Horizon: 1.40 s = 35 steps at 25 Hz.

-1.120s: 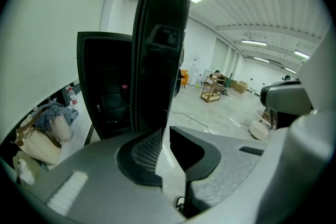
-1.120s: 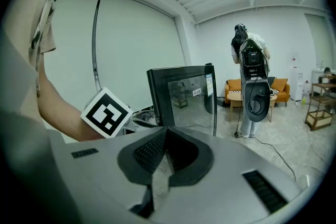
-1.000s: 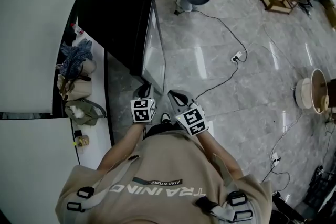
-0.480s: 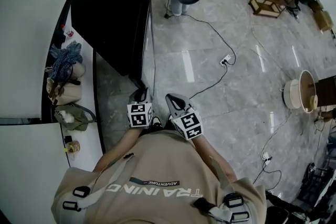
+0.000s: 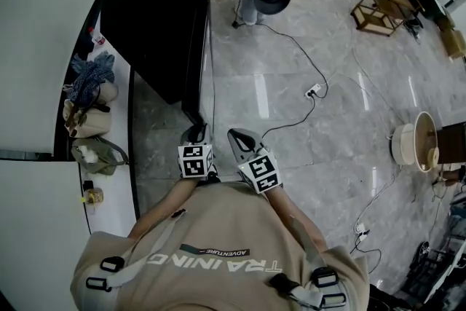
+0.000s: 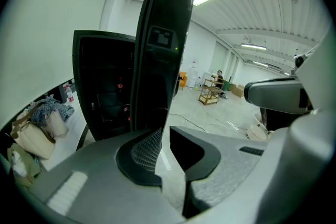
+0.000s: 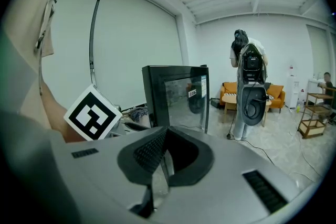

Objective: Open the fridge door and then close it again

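We read the job as roughly half done. The black fridge (image 5: 153, 18) stands on the grey floor (image 5: 291, 91) against the white wall, and its door (image 6: 163, 50) is not shut. The left gripper view meets the door almost edge-on, with the dark shelves of the cabinet showing past it on the left. So the opening looks finished to us, and the closing is what remains. From the head view the door seems swung most of the way towards the cabinet front, though we cannot tell how wide the gap is. The left gripper (image 6: 163, 131) sits near the door's lower front corner, its fingers a narrow slit apart with nothing between them. The right gripper (image 7: 165, 134), beside it, has its fingertips together and holds nothing.
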Tool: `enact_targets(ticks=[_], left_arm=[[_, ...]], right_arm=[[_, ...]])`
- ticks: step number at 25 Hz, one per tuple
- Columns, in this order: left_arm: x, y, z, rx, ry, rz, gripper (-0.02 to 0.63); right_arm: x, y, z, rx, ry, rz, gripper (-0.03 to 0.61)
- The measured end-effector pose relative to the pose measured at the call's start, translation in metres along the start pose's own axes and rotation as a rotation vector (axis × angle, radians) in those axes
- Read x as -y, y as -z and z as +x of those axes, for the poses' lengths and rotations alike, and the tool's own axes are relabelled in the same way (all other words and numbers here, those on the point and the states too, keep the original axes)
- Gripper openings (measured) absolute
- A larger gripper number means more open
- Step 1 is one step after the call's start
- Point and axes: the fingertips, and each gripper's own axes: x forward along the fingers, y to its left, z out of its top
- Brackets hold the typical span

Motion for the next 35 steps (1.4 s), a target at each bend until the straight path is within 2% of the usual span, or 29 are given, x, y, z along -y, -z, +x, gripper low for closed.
enact_targets(ticks=[13, 18, 24, 31, 35], left_arm=[[0.057, -0.001, 0.03, 0.012, -0.172, -0.116, 0.043], [0.079, -0.006, 0.042, 0.034, -0.23, -0.153, 0.043], [0.103, -0.011, 0.055, 0.065, -0.296, -0.217, 0.043], [0.118, -0.017, 0.068, 0.05, -0.32, -0.234, 0.043], [0.122, -0.02, 0.074, 0.031, -0.312, -0.231, 0.02]], right_arm=[[0.085, 0.018, -0.056, 0.002, -0.127, -0.037, -0.005], [0.111, 0.027, -0.078, 0.009, -0.186, -0.061, -0.005], [0.147, 0.042, -0.102, 0.002, -0.216, -0.059, -0.005], [0.16, 0.053, -0.111, -0.023, -0.254, -0.047, -0.005], [0.162, 0.05, -0.108, -0.024, -0.266, -0.039, -0.005]])
